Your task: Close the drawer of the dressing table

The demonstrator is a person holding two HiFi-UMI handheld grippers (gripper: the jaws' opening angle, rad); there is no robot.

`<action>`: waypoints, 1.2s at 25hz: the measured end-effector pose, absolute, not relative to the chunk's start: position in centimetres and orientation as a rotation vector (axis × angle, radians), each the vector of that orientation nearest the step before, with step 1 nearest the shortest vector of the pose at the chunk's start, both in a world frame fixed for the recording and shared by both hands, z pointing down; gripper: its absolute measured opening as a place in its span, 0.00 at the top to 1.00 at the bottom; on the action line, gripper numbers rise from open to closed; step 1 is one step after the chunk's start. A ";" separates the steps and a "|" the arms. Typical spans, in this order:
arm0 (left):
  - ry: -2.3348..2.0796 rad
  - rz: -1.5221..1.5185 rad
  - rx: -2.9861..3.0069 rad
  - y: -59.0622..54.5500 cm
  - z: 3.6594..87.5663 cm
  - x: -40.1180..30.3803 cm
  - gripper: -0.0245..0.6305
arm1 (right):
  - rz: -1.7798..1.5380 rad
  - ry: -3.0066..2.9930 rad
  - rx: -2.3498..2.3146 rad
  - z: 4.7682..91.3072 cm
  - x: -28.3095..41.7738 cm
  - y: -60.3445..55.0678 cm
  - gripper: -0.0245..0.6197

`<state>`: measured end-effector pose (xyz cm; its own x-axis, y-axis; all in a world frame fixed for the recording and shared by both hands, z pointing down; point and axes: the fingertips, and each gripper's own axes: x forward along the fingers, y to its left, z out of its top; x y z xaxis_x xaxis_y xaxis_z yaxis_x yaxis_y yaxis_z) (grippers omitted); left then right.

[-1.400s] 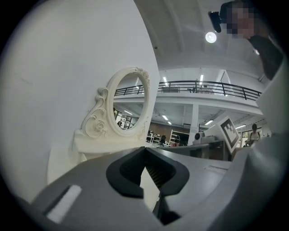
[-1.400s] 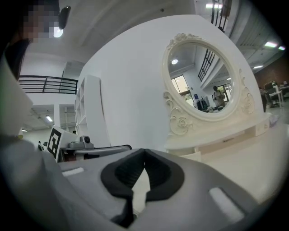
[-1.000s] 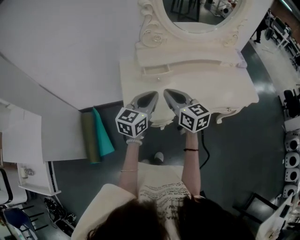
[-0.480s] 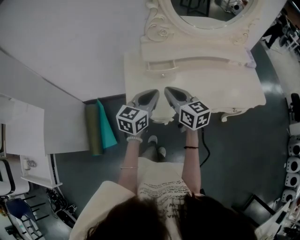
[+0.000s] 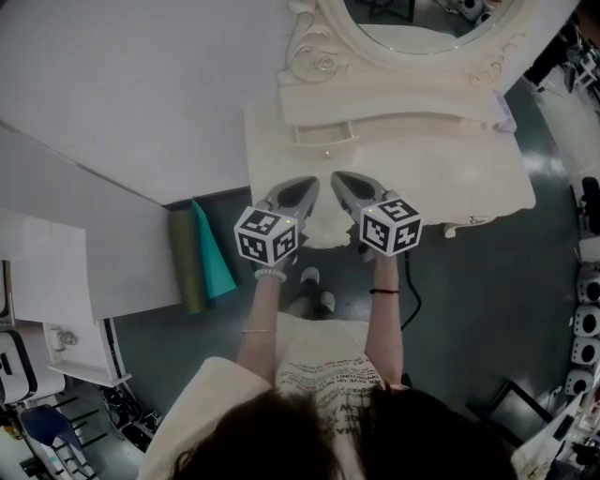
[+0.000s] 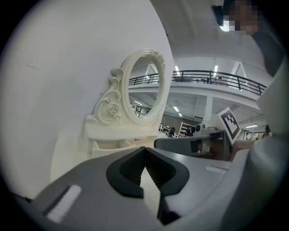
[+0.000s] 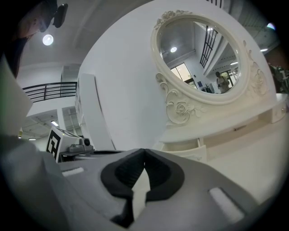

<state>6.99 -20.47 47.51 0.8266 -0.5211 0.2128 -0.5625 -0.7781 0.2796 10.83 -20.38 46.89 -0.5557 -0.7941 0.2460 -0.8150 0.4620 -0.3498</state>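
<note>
The cream dressing table [image 5: 441, 178] with its oval mirror [image 5: 422, 28] stands against the white wall. A small drawer [image 5: 324, 133] under the mirror shelf, at its left end, is pulled out a little; it also shows as the drawer [image 6: 113, 146] and the drawer [image 7: 186, 151]. My left gripper [image 5: 306, 187] and right gripper [image 5: 341, 181] hover side by side over the table's front edge, pointing at the drawer and well short of it. Both are shut with nothing between the jaws, as the left gripper [image 6: 145, 149] and the right gripper [image 7: 144, 150] show up close.
Two rolled mats [image 5: 199, 262], olive and teal, lie on the dark floor left of the table by the white wall. A black cable [image 5: 411, 300] hangs at the table's front right. White furniture [image 5: 66, 347] stands at the lower left. The person's shoes [image 5: 314, 291] are below the table edge.
Both grippers have sunk a little together near the table's front edge, staying shut. The drawer stands pulled out as before.
</note>
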 end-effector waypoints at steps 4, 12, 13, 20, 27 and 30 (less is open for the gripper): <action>-0.803 0.194 2.667 -21.8 48.2 6.6 0.96 | 0.701 -2.618 1.476 47.6 10.8 -21.7 0.96; -0.767 0.203 2.645 -24.2 49.3 6.4 0.96 | 0.781 -2.550 1.522 49.2 11.2 -24.4 0.96; -0.763 0.201 2.642 -24.4 49.4 6.3 0.96 | 0.790 -2.543 1.524 49.4 11.2 -24.6 0.96; -0.736 0.193 2.626 -25.6 50.0 5.7 0.96 | 0.872 -2.476 1.566 50.9 11.1 -25.9 0.96; -0.737 0.204 2.595 -25.8 50.9 5.9 0.96 | 0.912 -2.416 1.542 52.4 11.1 -26.8 0.96; -0.748 0.198 2.568 -26.0 51.4 6.3 0.96 | 0.926 -2.387 1.515 53.3 11.2 -27.3 0.94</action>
